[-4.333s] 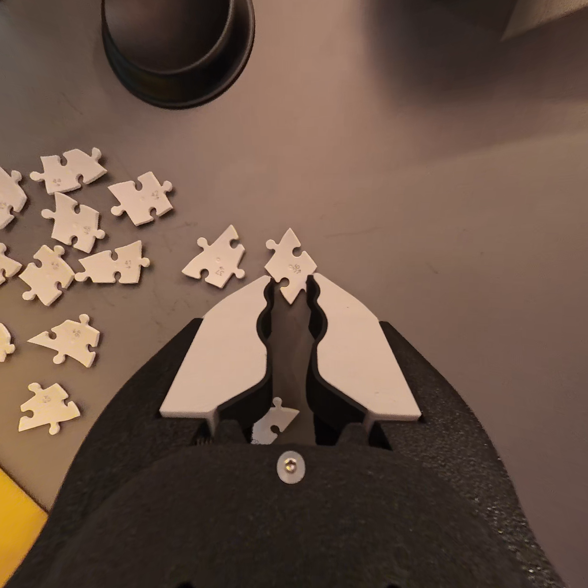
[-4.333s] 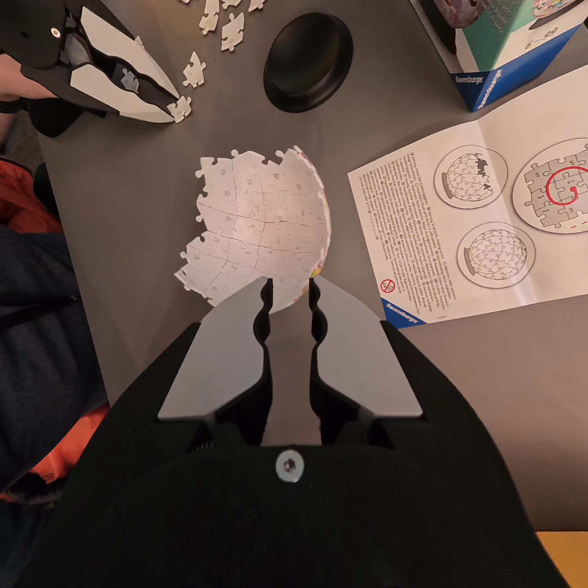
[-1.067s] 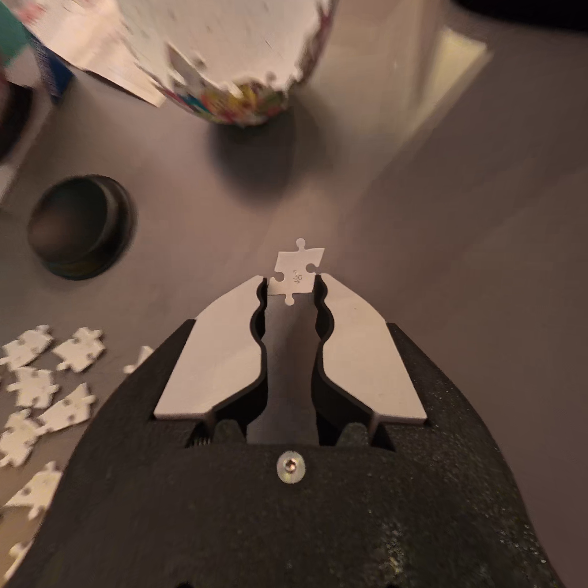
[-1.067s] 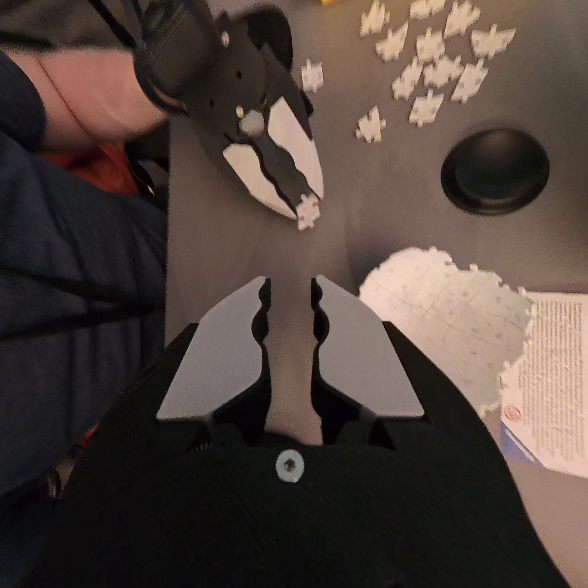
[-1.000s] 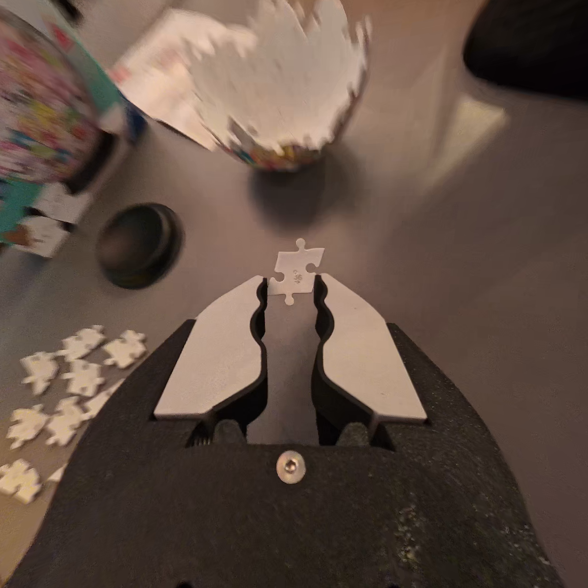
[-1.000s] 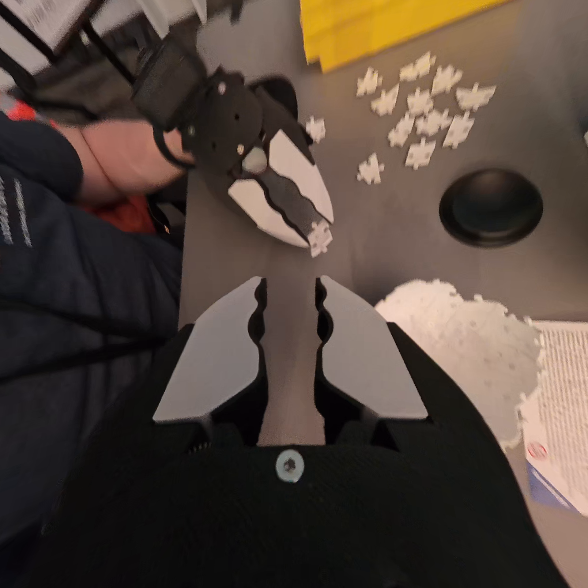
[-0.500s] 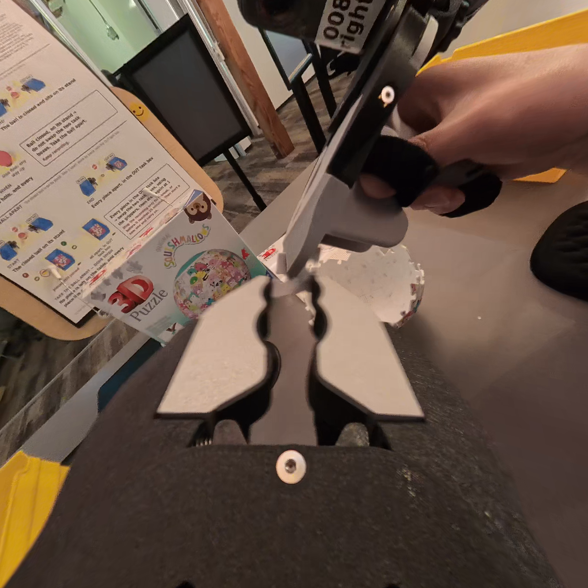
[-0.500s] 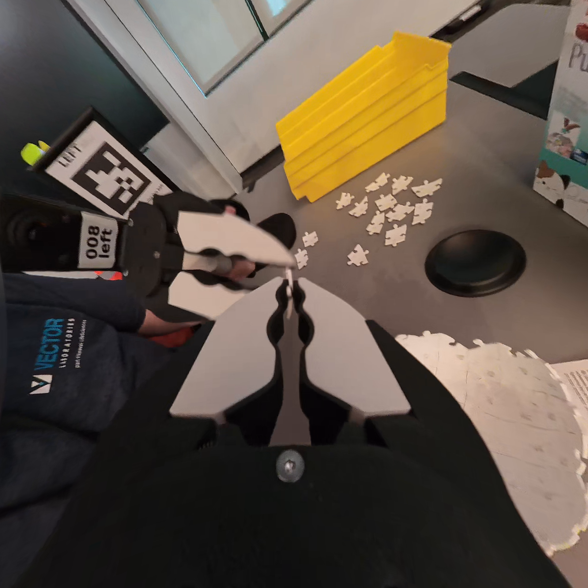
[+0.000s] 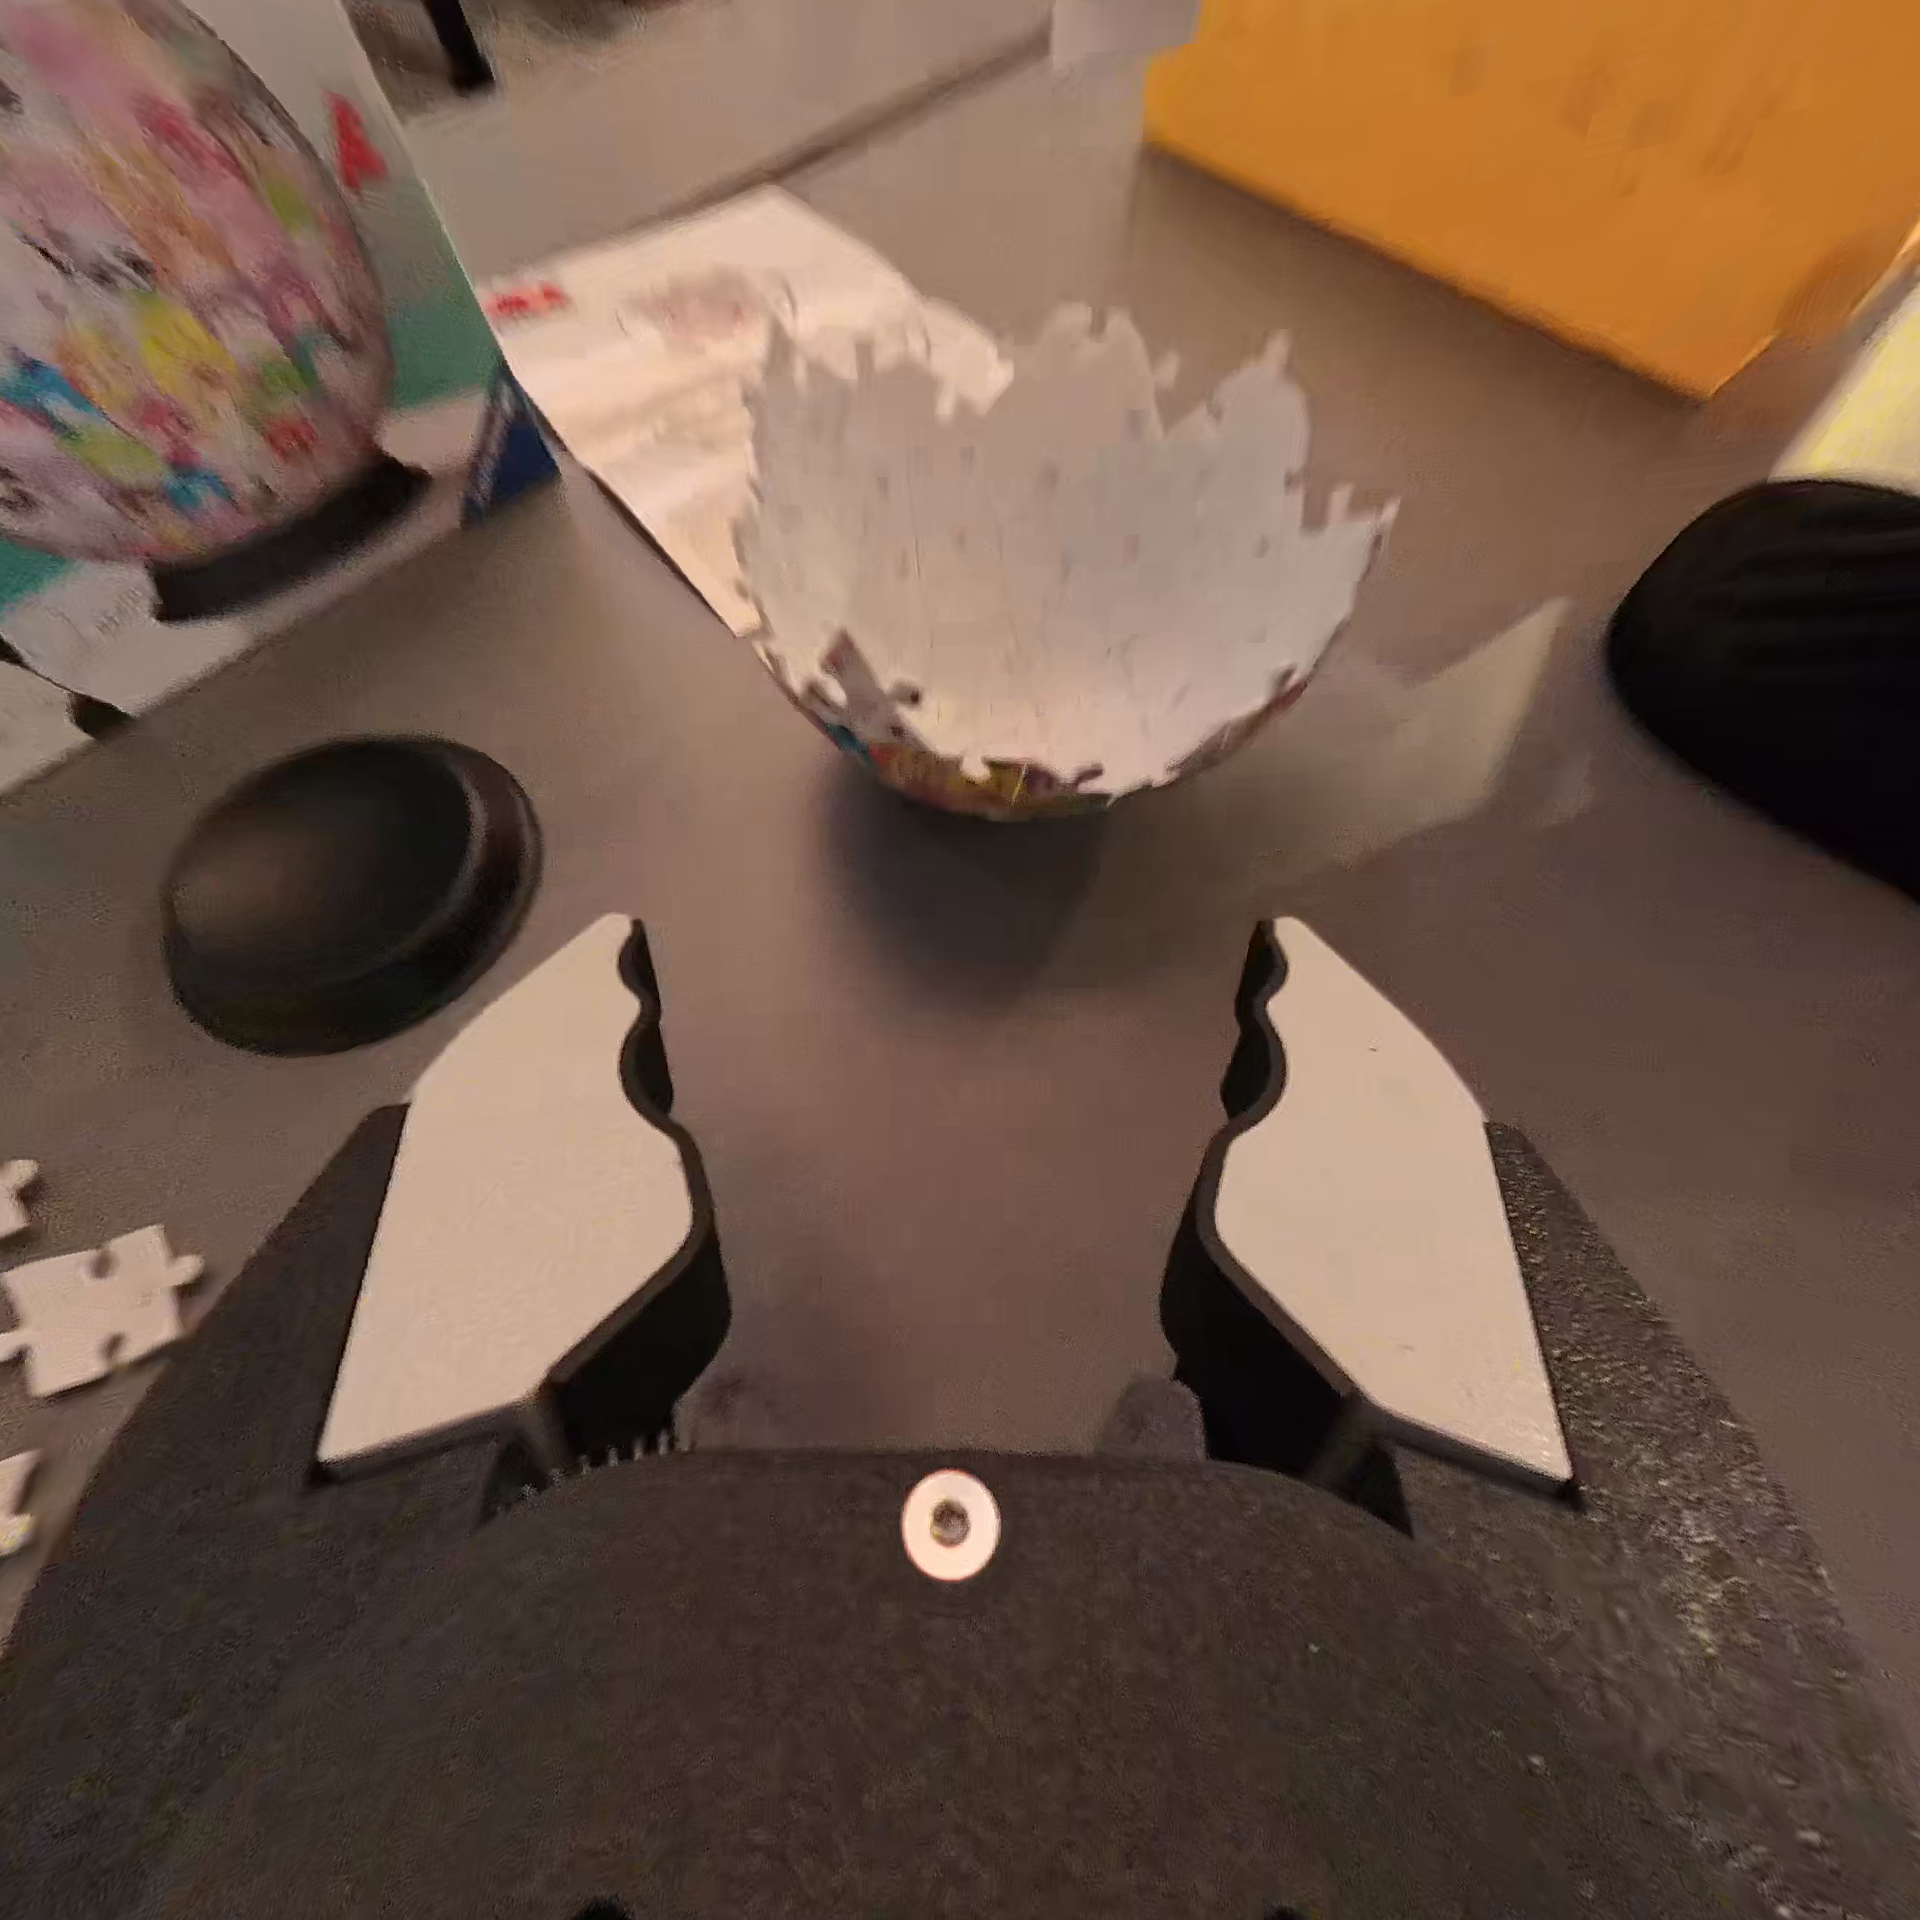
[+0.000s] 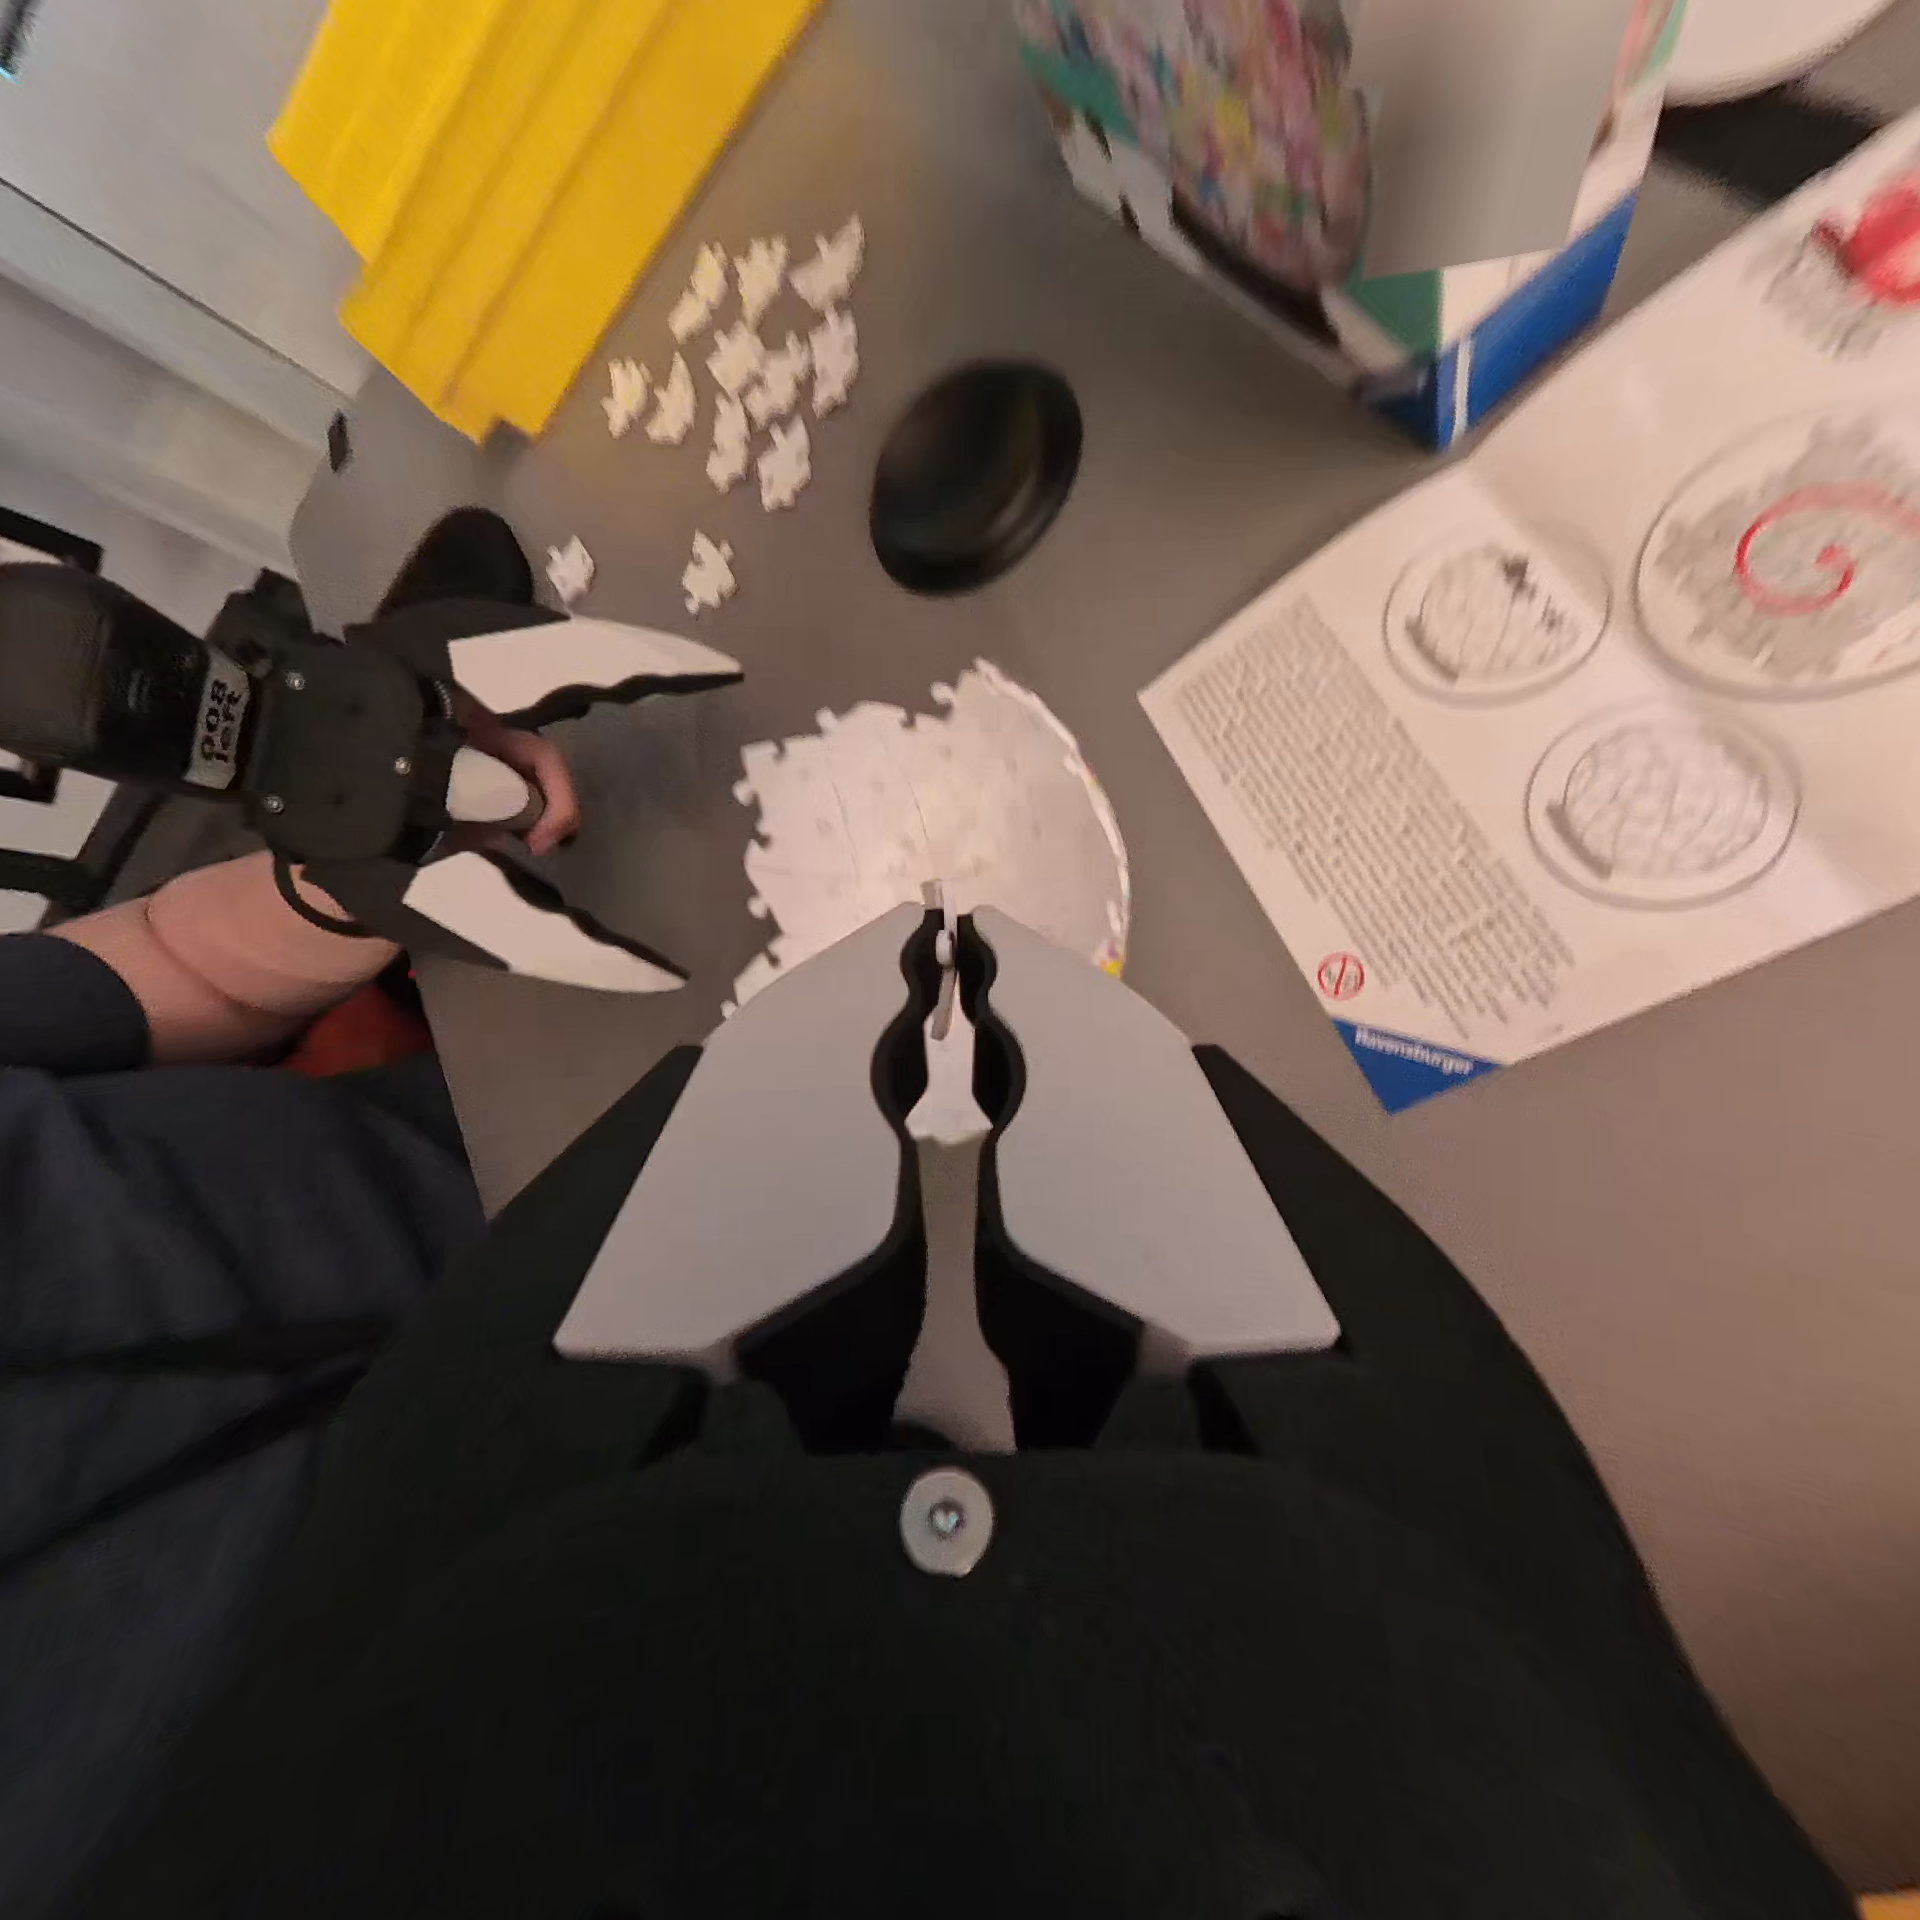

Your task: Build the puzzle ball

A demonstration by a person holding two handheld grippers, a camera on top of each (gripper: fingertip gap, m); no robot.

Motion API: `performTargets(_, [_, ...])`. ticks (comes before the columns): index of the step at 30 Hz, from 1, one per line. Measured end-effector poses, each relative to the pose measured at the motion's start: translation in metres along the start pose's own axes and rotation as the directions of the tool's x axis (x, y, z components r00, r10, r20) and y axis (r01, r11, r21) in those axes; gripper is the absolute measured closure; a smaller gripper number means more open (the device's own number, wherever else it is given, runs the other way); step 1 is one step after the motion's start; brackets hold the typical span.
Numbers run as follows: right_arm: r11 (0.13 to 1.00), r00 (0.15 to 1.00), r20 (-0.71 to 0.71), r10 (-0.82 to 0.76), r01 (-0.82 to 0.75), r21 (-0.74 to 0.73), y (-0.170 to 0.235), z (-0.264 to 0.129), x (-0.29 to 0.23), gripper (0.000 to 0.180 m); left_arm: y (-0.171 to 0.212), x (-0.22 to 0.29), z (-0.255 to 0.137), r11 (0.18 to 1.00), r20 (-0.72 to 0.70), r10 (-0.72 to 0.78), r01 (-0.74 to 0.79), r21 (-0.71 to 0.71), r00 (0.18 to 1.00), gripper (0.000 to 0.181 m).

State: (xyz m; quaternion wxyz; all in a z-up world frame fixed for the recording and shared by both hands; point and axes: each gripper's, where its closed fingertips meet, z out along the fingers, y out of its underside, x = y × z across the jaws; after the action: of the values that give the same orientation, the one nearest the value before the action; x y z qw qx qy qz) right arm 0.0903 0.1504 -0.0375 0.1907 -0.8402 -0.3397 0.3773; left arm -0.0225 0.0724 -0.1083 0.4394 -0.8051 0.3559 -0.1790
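Observation:
The half-built puzzle ball (image 9: 1049, 623) is a white bowl-shaped shell with a coloured outside, resting on the grey table ahead of my left gripper (image 9: 951, 940). The left gripper is wide open and empty; it also shows in the right wrist view (image 10: 712, 826), left of the ball (image 10: 914, 810). My right gripper (image 10: 943, 914) is shut on a white puzzle piece (image 10: 941, 966), held edge-on just above the near rim of the ball. Several loose white pieces (image 10: 764, 364) lie in a cluster at the back left.
A black round stand (image 9: 348, 894) sits left of the ball, also in the right wrist view (image 10: 971, 473). The puzzle box (image 9: 177, 343) and an instruction sheet (image 10: 1579, 707) lie beyond and to the right. A yellow bin (image 10: 520, 177) stands at the back. My hands' fingertips stand some 15 centimetres from each other.
The puzzle piece passed from my left gripper to my right one. The left gripper opened wide and drew back low over the table. The right gripper swung over the ball with the piece.

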Motion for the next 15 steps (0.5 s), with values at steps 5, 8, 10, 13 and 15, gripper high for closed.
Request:
performTargets(5, [0.989,0.998,-0.059,0.02,-0.028,-0.144,0.025,0.008,0.012,0.176,0.008,0.006,0.035,0.993,0.006,0.081,-0.08,-0.084,0.997,0.078])
performTargets(8, [0.979,0.996,-0.086,0.019,-0.036,-0.2,0.035,0.009,0.017,0.176,0.003,0.01,0.042,0.992,-0.013,0.098,-0.099,-0.076,0.995,0.081])
performTargets(10, [0.975,0.996,-0.09,0.025,-0.044,-0.218,0.038,0.009,0.019,0.176,-0.001,0.01,0.042,0.992,-0.006,0.113,-0.113,-0.057,0.994,0.082])
performTargets(13, [0.97,0.996,-0.086,0.03,-0.05,-0.236,0.04,0.009,0.018,0.176,-0.006,0.012,0.041,0.991,0.01,0.131,-0.13,-0.029,0.991,0.085])
performTargets(15, [0.972,0.996,-0.09,0.029,-0.049,-0.232,0.039,0.009,0.017,0.176,-0.008,0.012,0.043,0.988,0.028,0.156,-0.155,-0.025,0.987,0.085])
